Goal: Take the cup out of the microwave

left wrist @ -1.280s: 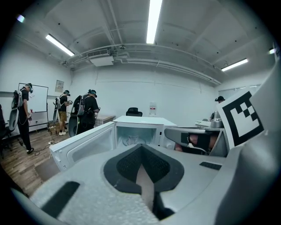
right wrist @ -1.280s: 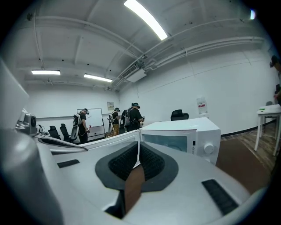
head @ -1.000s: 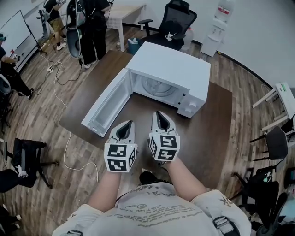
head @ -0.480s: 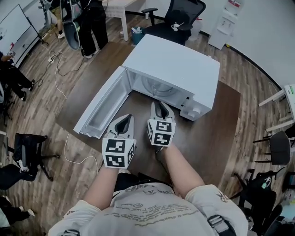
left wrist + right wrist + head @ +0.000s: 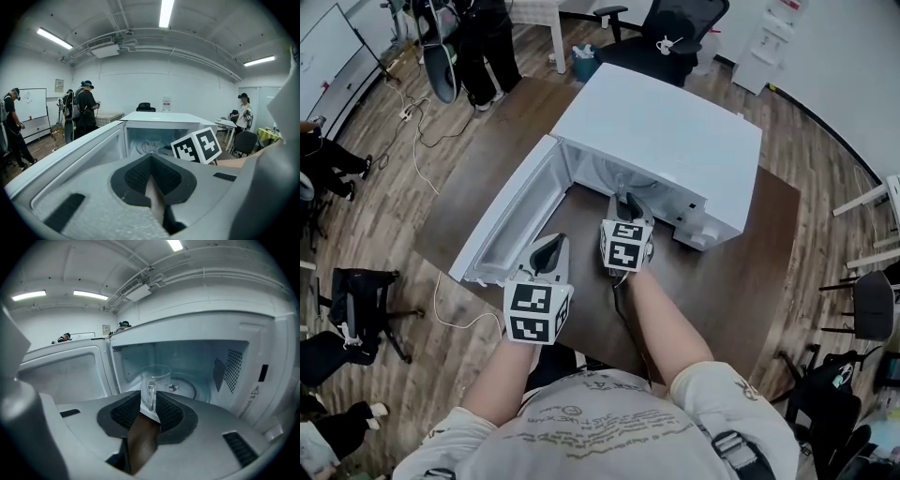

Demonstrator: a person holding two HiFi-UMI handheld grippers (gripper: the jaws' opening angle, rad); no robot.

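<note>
Right gripper [image 5: 150,401] at the microwave [image 5: 666,131] mouth, the cup [image 5: 155,378] just ahead of its tips.

The clear cup stands on the cavity floor near the front edge, its handle [image 5: 151,395] in the narrow gap between the slightly parted jaws; I cannot tell whether the pads touch it. The turntable [image 5: 190,386] lies at its 1 o'clock, with free space up to the vented wall at 3 o'clock. The door [image 5: 502,230] swings wide toward 8 o'clock. The left gripper [image 5: 551,249], jaws closed and empty, hangs over the table [image 5: 741,281] at the right one's 7 o'clock.
</note>
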